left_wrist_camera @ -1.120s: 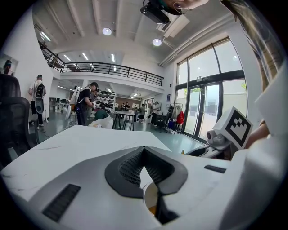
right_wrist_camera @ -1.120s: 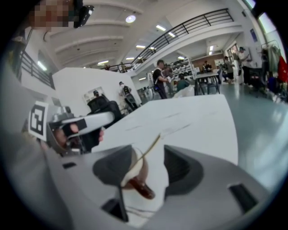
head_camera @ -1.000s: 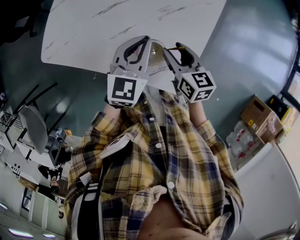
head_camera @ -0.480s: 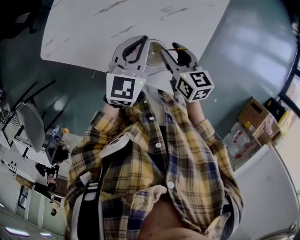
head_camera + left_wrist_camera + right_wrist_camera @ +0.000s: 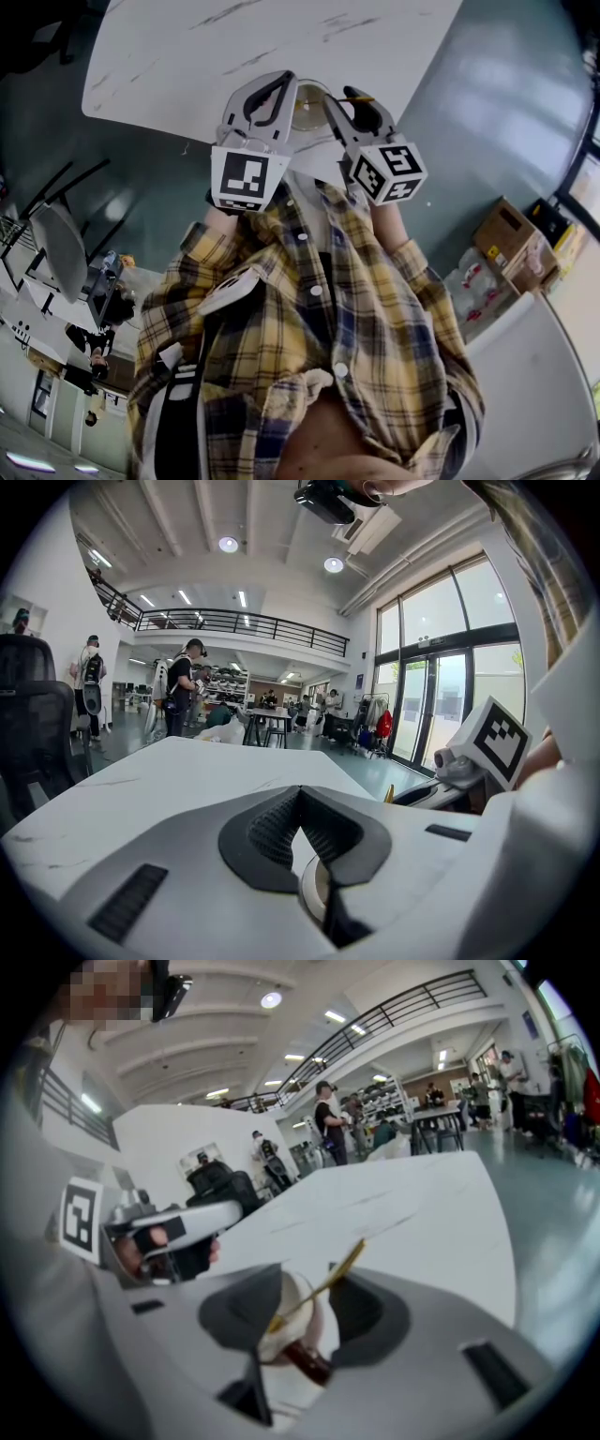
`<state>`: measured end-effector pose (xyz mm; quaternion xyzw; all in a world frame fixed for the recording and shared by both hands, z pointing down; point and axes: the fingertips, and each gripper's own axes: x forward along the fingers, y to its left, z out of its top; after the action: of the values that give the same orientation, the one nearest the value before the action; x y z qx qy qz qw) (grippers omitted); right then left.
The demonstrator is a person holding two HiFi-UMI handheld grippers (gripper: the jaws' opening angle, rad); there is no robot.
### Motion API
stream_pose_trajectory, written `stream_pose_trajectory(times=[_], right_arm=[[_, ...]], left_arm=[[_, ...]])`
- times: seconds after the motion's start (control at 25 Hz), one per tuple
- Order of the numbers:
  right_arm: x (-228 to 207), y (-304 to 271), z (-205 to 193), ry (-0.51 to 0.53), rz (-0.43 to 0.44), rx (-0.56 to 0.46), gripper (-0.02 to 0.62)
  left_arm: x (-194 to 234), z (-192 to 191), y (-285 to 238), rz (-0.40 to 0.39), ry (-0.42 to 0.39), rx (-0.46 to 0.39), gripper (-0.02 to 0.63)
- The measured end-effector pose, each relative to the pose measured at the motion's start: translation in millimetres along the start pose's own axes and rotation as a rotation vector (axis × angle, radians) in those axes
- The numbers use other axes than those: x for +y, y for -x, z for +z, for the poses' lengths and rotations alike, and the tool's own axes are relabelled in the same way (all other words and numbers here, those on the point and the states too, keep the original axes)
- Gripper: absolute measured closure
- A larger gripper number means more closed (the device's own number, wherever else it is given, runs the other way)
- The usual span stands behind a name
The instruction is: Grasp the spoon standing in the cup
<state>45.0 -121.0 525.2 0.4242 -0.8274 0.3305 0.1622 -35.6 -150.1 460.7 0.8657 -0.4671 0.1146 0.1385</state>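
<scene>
Right tongs (image 5: 307, 1309) closing, pads apart, astride gold spoon (image 5: 328, 1279) leaning in white cup (image 5: 298, 1333) on worktop (image 5: 422, 1213). Left tongs (image 5: 300, 799) shut, empty, just beside cup.

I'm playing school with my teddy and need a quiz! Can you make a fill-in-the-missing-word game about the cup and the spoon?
1. The spoon in the cup is ____ coloured.
2. The table under the cup is ____.
3. The right gripper is closing its fingers with the spoon ____ them.

Missing words: gold, white, between.
</scene>
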Motion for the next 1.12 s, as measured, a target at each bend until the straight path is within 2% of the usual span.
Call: stream_pose_trajectory(times=[0.48, 1.12], right_arm=[[0, 6, 2, 0.001, -0.013, 0.0, 0.523], [20, 13, 7, -0.043, 0.07, -0.013, 0.563]], left_arm=[[-6, 5, 1, -0.017, -0.006, -0.013, 0.591], [-15, 15, 11, -0.018, -0.026, -0.033, 0.591]])
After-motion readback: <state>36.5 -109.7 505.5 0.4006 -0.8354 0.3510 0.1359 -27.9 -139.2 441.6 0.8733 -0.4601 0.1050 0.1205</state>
